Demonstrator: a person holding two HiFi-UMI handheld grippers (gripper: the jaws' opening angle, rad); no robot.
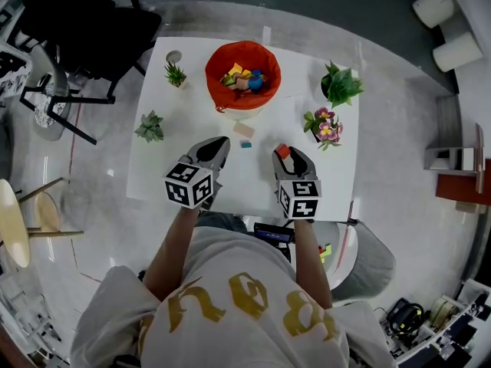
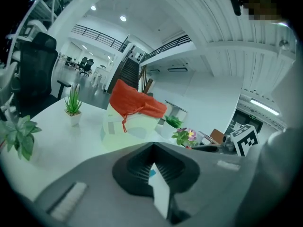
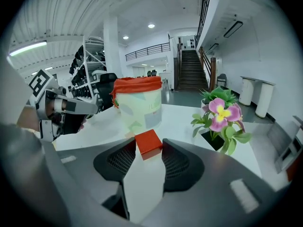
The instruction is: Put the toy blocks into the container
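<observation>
Since the right gripper [image 3: 148, 150] pinches the red block [image 3: 147, 143] just at its tips, a jolt could drop it on the table [image 3: 182, 117]; the left gripper [image 2: 154, 145] is clenched, empty. A low carry might clip the rim of the container [image 3: 138, 105] beyond.

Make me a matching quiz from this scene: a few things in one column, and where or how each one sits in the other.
Things:
1. red block
2. tan block
3. pink-flowered plant
4. container

Places or states:
A. lined in red, blocks inside
B. on the table's right side
C. pinched in the right tongs
D. lying on the table, just in front of the container

Pairs: 1-C, 2-D, 3-B, 4-A
</observation>
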